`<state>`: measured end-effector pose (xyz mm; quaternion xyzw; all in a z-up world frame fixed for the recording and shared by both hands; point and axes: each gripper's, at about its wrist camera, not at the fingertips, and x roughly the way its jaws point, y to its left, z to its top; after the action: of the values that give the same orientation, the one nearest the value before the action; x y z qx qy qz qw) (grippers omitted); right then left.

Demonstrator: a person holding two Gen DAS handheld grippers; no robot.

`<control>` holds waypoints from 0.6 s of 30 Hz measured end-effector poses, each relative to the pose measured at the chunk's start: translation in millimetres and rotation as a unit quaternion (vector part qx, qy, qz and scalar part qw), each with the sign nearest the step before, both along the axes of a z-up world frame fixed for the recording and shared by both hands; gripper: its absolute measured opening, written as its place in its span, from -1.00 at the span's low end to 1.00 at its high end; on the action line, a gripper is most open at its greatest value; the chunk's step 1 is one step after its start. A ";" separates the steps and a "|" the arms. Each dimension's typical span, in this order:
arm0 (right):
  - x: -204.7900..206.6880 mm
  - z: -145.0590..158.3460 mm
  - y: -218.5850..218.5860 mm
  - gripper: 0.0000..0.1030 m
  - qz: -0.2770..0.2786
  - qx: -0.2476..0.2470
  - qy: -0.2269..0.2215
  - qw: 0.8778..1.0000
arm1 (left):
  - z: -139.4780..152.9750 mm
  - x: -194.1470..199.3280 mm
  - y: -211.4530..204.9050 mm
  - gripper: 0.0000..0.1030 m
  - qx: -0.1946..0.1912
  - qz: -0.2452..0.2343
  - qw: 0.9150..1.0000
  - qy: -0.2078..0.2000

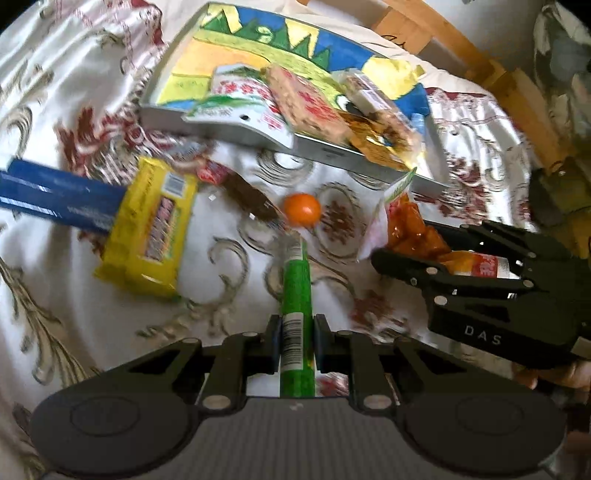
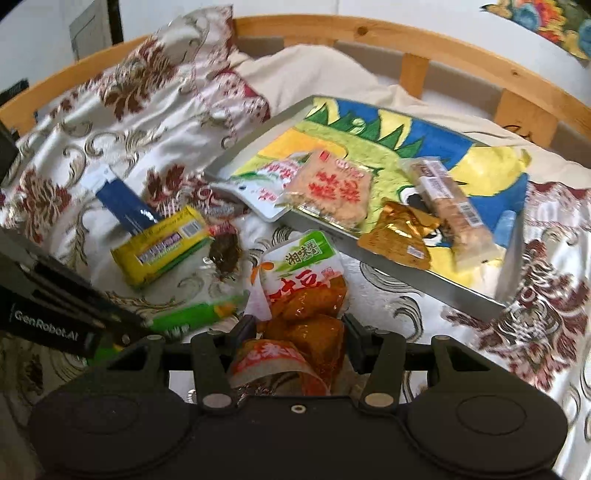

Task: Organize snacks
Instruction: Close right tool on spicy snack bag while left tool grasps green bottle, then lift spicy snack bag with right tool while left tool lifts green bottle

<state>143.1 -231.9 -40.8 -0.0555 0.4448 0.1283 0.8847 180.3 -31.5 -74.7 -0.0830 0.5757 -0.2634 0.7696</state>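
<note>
My left gripper (image 1: pixel 297 334) is shut on a slim green stick-shaped snack (image 1: pixel 295 280) with a barcode label, which points away over the bedspread. My right gripper (image 2: pixel 299 332) is shut on a clear packet of orange tofu pieces (image 2: pixel 303 291) with a green and white top. In the left wrist view, the right gripper (image 1: pixel 406 243) holds that tofu packet (image 1: pixel 410 225) just to the right. Beyond both lies a shallow tray (image 2: pixel 406 275) with a painted colourful bottom. Several snack packets lie in the tray, among them a pink-printed one (image 2: pixel 332 188) and a gold one (image 2: pixel 400 230).
On the flowered bedspread (image 2: pixel 110 122) to the left lie a yellow packet (image 1: pixel 151 225), a blue box (image 1: pixel 59 199), a brown snack (image 1: pixel 251 195) and a small orange ball (image 1: pixel 302 209). A wooden bed rail (image 2: pixel 413 33) runs behind the tray.
</note>
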 end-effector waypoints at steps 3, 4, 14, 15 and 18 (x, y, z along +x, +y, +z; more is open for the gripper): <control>-9.5 9.5 -3.8 0.01 -0.011 0.008 -0.014 1.000 | 2.1 -2.8 -0.1 -0.64 -0.014 -0.004 1.000 0.010; -12.8 13.2 -5.6 0.02 -0.016 0.011 -0.021 1.000 | 3.1 -3.4 -0.3 -0.64 -0.017 -0.005 1.000 0.010; -17.7 36.1 -23.8 0.02 -0.058 0.055 -0.078 0.994 | 18.8 -10.5 -6.1 -0.64 -0.055 -0.033 0.997 -0.034; -16.9 36.6 -25.6 0.02 -0.062 0.058 -0.080 0.993 | 18.9 -10.3 -6.1 -0.64 -0.056 -0.034 0.997 -0.034; -15.1 37.4 -30.5 0.02 -0.073 0.063 -0.085 0.992 | 20.6 -9.8 -5.5 -0.64 -0.067 -0.033 0.997 -0.036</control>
<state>128.0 -262.5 -3.4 0.0220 0.3616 0.0854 0.9282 170.5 -37.0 -54.1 -0.1055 0.5311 -0.3298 0.7733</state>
